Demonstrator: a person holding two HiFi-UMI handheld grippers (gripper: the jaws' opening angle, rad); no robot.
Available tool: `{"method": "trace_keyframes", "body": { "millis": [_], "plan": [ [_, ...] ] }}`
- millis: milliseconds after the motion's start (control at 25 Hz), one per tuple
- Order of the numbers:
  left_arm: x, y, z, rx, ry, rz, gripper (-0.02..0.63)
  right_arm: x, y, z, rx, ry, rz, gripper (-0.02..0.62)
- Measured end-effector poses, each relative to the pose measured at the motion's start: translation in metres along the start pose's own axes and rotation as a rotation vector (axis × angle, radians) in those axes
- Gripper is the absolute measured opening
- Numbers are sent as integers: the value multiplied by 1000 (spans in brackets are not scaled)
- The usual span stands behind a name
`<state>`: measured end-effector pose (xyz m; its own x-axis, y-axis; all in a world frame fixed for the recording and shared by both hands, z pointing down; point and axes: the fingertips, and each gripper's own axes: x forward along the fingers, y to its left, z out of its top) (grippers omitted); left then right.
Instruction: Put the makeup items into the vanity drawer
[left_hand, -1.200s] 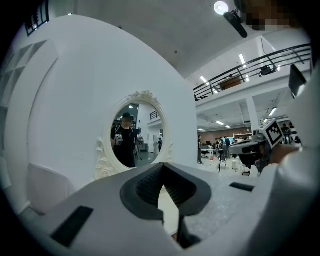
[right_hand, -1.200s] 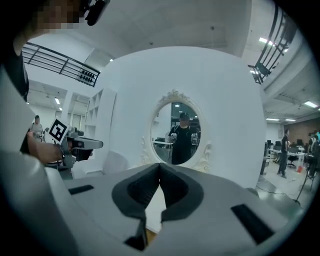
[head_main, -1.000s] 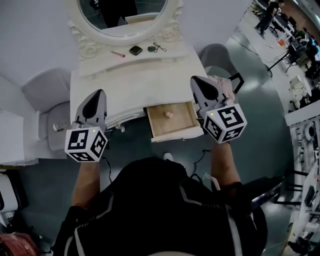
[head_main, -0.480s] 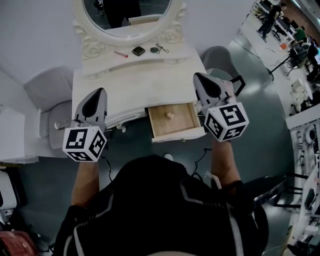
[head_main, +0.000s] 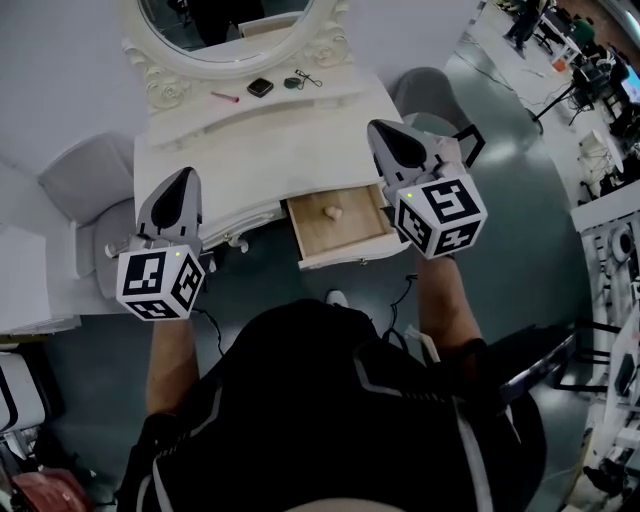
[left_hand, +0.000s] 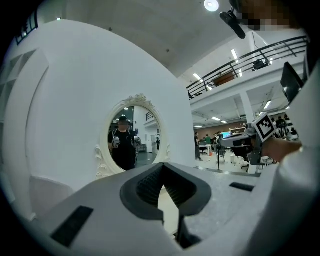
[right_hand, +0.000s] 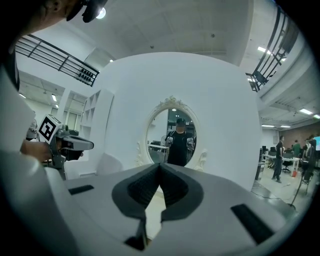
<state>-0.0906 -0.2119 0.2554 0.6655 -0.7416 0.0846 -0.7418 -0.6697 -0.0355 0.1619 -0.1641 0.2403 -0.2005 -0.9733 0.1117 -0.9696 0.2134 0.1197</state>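
L gripper (head_main: 184, 176) hangs over the counter's (head_main: 290, 155) left front edge. Its fingers are together w/ nothing btwn them. R gripper (head_main: 375, 127) is over the counter's right end, just beyond the open drawer (head_main: 355, 228). Its fingers are also pressed together and empty. Both point toward the mirror (head_main: 225, 30).

The drawer is pulled out under the counter's right half. One small pale pink item (head_main: 333, 213) lies near the middle of its wood floor.

The other makeup sits on the raised shelf (head_main: 335, 95) at the mirror's foot, well apart from both grippers. L to R:
- red stick (head_main: 224, 97)
- black compact (head_main: 260, 87)
- small dark green round piece (head_main: 292, 82)
- black wire-like tool (head_main: 314, 76), touching or just beside the green piece, can't tell which

Grey chair (head_main: 90, 175) stands left of the counter, second chair (head_main: 425, 92) at its right.
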Motion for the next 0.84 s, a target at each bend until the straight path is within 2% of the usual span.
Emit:
{"method": "trace_keyframes", "body": {
  "millis": [160,440,840],
  "plan": [
    [0,-4,0,-39,-7,-23,3,3,1,-4,2,12,12,4],
    [-1,3,0,-2,-17,22,3,7,-1,-3,-3,12,15,3],
    [0,2,4,-79,-71,46,3,5,-9,-6,6,12,12,5]
  ]
}}
